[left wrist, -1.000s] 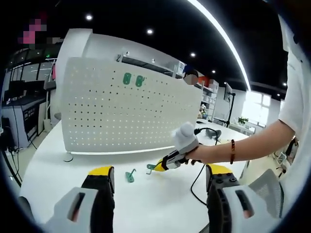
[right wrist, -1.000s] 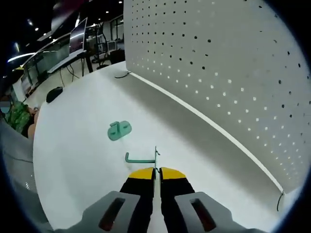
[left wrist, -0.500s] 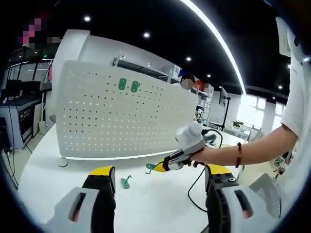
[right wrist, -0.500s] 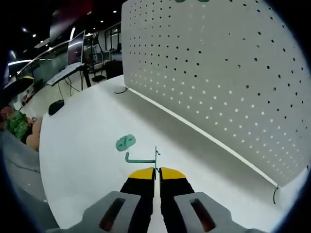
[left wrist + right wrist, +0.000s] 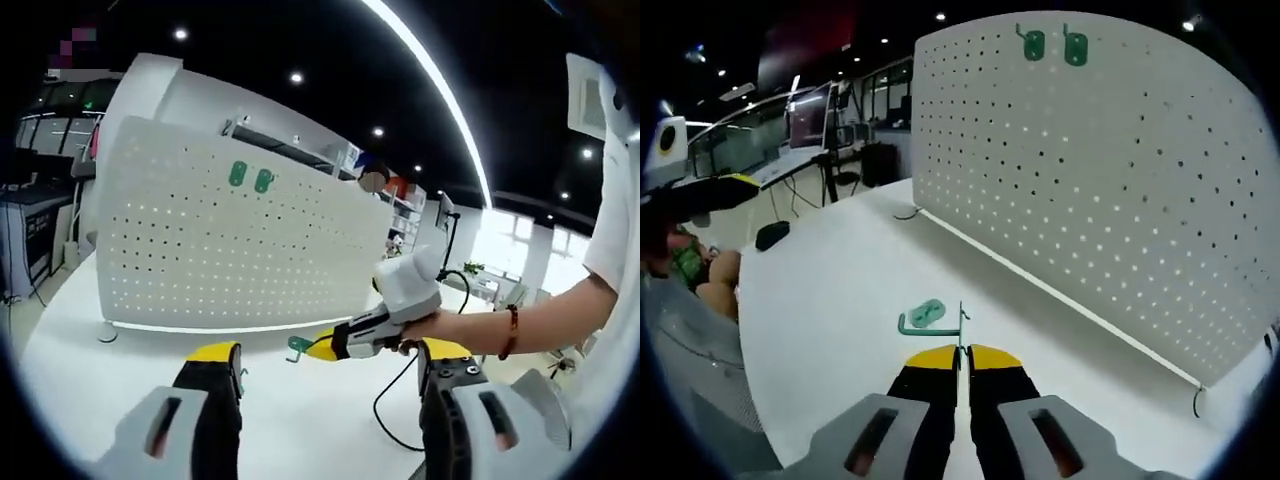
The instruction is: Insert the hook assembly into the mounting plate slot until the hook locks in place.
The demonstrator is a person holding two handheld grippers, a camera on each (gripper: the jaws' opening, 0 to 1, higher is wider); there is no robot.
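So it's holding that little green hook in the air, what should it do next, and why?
Probably carry the green hook up toward the white pegboard. The right gripper is shut on it above the table, and two green hooks already hang near the board's top.

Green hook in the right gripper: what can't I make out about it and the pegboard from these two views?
- Green hook, right gripper view: the right gripper covers its gripped end.
- Same hook, left gripper view: too small for detail.
- Two mounted hooks on the pegboard: too small to tell how they seat.
- Loose hook on the table: partly behind the held hook.
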